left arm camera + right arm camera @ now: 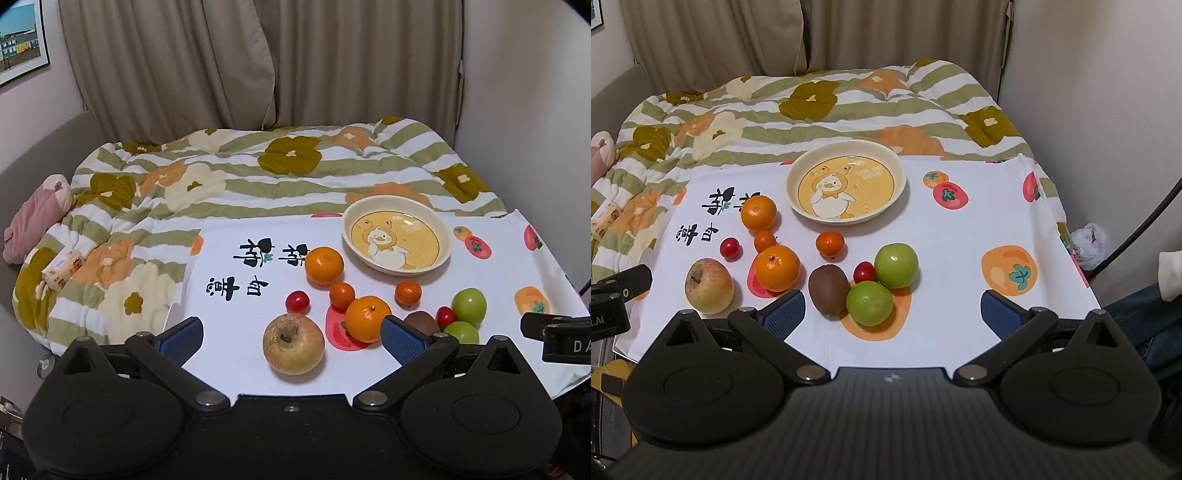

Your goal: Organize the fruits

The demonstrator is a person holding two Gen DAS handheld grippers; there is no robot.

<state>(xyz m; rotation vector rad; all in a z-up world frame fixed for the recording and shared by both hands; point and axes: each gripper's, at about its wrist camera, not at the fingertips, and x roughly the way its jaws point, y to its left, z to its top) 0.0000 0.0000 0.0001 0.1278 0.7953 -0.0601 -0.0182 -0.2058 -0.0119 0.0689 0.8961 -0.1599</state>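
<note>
Both wrist views look forward, low over near table edge; share plate (397,236) (846,184), fruit.

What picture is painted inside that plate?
A white cartoon duck on a yellow ground, inside a cream rim; the plate shows best in the right wrist view.

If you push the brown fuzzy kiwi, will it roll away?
The kiwi looks egg-shaped, so it would probably wobble, not roll straight. A green fruit sits right against it and might get bumped. Its fuzzy skin probably grips well.
</note>
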